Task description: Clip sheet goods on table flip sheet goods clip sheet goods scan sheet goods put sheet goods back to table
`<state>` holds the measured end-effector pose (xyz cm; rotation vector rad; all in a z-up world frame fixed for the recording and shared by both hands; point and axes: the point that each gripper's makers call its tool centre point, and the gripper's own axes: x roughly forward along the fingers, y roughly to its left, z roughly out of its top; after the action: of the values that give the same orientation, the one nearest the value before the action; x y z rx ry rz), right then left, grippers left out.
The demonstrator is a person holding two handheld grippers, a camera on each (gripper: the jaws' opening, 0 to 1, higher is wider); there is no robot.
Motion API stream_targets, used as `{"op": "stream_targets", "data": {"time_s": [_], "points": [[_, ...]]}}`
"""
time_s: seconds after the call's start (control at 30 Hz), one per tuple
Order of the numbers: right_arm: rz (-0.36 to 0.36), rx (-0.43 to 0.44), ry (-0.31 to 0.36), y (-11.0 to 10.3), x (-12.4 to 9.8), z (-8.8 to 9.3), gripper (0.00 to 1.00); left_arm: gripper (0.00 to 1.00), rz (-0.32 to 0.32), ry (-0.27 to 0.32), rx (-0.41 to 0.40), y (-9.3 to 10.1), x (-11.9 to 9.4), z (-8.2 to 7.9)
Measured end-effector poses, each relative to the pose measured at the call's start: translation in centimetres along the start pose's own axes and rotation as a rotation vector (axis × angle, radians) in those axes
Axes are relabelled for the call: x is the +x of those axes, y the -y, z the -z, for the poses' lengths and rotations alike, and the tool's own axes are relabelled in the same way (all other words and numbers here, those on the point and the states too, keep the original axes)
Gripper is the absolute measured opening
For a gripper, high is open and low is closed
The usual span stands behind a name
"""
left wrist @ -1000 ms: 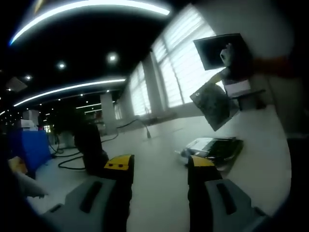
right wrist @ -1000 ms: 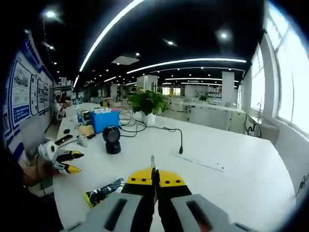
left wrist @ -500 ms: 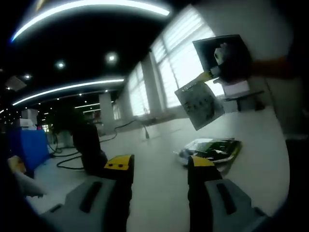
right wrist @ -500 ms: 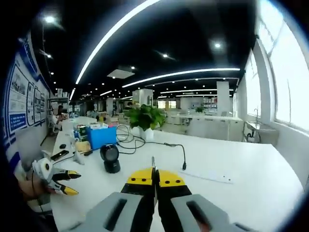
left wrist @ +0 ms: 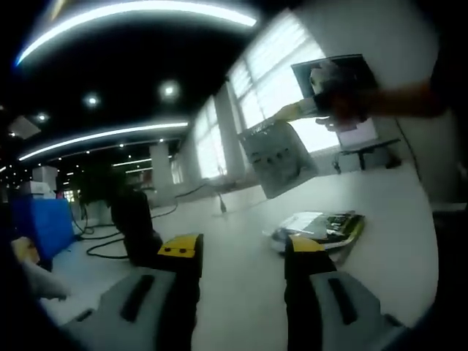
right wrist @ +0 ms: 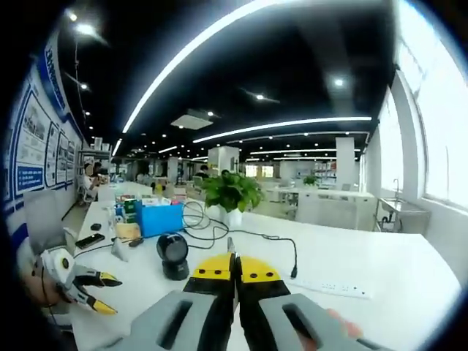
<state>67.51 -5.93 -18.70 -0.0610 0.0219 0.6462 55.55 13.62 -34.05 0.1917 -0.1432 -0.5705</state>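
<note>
A: What is the right gripper (right wrist: 235,265) doing?
B: Its jaws are clenched on the edge of a sheet (right wrist: 231,245), seen edge-on in the right gripper view. In the left gripper view that gripper (left wrist: 292,111) holds the sheet (left wrist: 277,156) up in the air above the table (left wrist: 241,256), tilted.
A: And the left gripper (left wrist: 243,252)?
B: Released, jaws apart with nothing between them, low over the table. In the right gripper view it (right wrist: 99,292) sits at the left, tips spread.
A: Anything else on the table?
B: A pile of packets (left wrist: 318,225) lies below the raised sheet. The black scanner (right wrist: 173,255) stands just beyond the right gripper's tips, with a blue box (right wrist: 156,217) and a plant (right wrist: 230,194) farther back.
</note>
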Motion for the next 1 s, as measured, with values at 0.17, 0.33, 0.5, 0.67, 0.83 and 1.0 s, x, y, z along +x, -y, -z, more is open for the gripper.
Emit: {"op": "stream_targets", "data": {"time_s": [0.17,0.33,0.5,0.67,0.83,1.0], "points": [[0.041,0.018,0.024,0.2,1.1,-0.4,0.00,0.37,0.000,-0.001,-0.002,-0.1,0.0,0.1],[0.126,0.023,0.068,0.7,1.8,-1.0,0.00,0.37,-0.026,-0.029,0.017,-0.6,0.1,0.6],[0.165,0.059,0.109,0.8,2.7,-1.4,0.00,0.37,-0.030,-0.019,-0.002,-0.6,0.1,0.4],[0.173,0.101,0.101,0.8,4.1,-1.1,0.00,0.36,-0.025,-0.027,-0.005,-0.4,0.1,0.6],[0.196,0.089,0.104,0.6,5.4,-1.0,0.00,0.36,-0.027,-0.040,-0.019,-0.5,0.1,0.9],[0.238,0.110,0.139,0.8,5.8,-1.5,0.00,0.36,-0.022,-0.041,-0.010,-0.5,0.2,1.0]]}}
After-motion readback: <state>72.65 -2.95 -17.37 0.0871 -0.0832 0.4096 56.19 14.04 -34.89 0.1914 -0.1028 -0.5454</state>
